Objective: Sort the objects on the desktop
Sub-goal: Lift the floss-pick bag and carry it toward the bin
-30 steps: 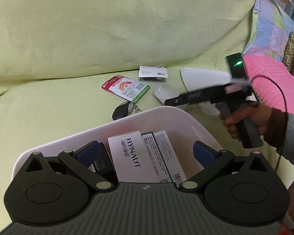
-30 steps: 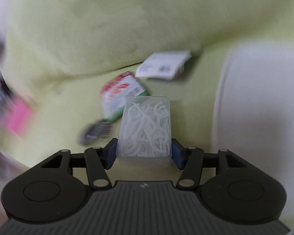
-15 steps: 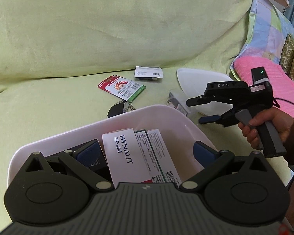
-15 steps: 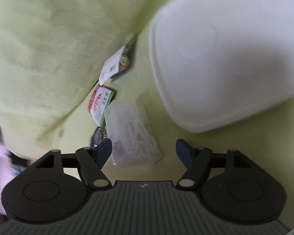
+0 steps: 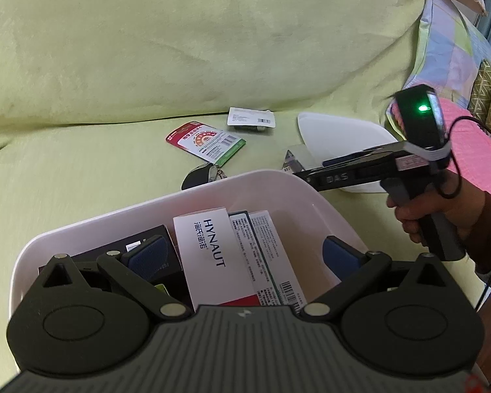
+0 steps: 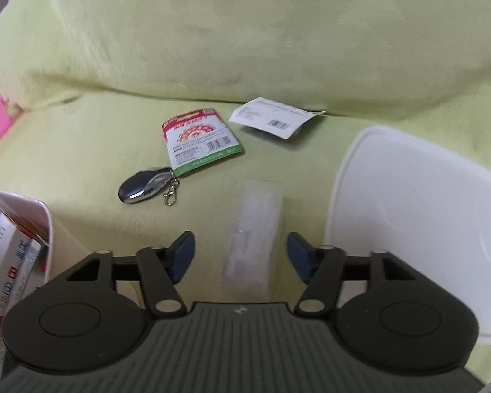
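Observation:
My left gripper (image 5: 245,252) hangs open over a white bin (image 5: 245,180) that holds a white HYNAUT box (image 5: 209,255) and other cartons. My right gripper (image 6: 240,245) is open low over the green cushion. A clear plastic box of floss picks (image 6: 255,229) lies on the cushion between its fingers, touching neither pad. Further back lie a black key fob (image 6: 145,190), a red and green card pack (image 6: 199,140) and a white labelled packet (image 6: 275,119). The clear box (image 5: 293,160) shows only partly in the left wrist view.
A white lid (image 6: 409,229) lies on the cushion right of the clear box. The bin's corner (image 6: 45,219) stands close at the left. A hand (image 5: 442,209) holds the right gripper's handle beside the bin. A pink cloth (image 5: 474,150) and patterned pillows sit at the right.
One second ago my right gripper was shut on the clear floss box. It has since opened and the box now rests on the cushion. The left gripper has hardly moved.

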`<state>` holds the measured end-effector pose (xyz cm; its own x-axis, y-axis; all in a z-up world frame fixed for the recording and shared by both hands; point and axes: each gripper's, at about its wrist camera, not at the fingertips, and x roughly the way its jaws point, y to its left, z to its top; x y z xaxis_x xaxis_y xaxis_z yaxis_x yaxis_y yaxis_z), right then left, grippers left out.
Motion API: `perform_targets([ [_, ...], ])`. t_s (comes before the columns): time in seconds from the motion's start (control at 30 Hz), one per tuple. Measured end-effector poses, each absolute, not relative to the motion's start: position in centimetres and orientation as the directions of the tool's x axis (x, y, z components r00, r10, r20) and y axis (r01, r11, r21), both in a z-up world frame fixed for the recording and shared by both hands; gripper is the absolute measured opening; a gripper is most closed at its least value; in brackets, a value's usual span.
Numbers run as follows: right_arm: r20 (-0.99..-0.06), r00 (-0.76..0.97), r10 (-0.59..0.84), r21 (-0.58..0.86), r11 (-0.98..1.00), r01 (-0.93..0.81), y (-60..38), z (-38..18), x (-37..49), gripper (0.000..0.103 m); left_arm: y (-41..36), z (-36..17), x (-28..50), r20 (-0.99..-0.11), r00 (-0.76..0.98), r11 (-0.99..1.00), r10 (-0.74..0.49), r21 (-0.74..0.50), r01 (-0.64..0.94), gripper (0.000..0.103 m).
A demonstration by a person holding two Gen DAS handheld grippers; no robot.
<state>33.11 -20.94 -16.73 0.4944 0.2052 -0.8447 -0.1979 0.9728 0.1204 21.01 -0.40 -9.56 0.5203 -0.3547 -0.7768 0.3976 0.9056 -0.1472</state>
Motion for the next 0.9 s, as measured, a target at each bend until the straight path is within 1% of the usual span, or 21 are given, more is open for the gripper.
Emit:
perform_targets([
  [0.03, -0.853, 0.489, 0.181, 0.094, 0.976, -0.196, -20.9, -17.0, 33.1, 0.031, -0.3, -9.6, 21.0, -0.776, 0.52, 0.906, -0.356, -0.149, 0.397, 0.101],
  [0.1, -0.86, 0.484, 0.159, 0.076, 0.98, -0.186, -21.2, -17.1, 33.0, 0.029, -0.2, -9.6, 20.9, -0.776, 0.52, 0.906, -0.358, -0.153, 0.395, 0.101],
  [0.2, -0.868, 0.468, 0.164, 0.093, 0.981, -0.169, -22.1, -17.1, 32.7, 0.027, 0.1, -9.8, 20.9, -0.777, 0.514, 0.905, -0.363, -0.162, 0.393, 0.101],
  [0.43, -0.888, 0.438, 0.141, 0.064, 0.981, -0.185, -21.6, -16.9, 30.8, 0.026, 0.3, -10.2, 20.6, -0.781, 0.494, 0.901, -0.381, -0.194, 0.389, 0.101],
  [0.7, -0.887, 0.446, 0.116, 0.037, 0.983, -0.181, -20.7, -17.3, 33.1, 0.026, 0.5, -9.7, 20.0, -0.776, 0.504, 0.903, -0.379, -0.192, 0.384, 0.101],
  [0.9, -0.869, 0.469, 0.161, 0.107, 0.984, -0.14, -21.6, -16.5, 31.9, 0.026, 0.5, -9.6, 19.7, -0.777, 0.501, 0.901, -0.382, -0.193, 0.388, 0.101],
])
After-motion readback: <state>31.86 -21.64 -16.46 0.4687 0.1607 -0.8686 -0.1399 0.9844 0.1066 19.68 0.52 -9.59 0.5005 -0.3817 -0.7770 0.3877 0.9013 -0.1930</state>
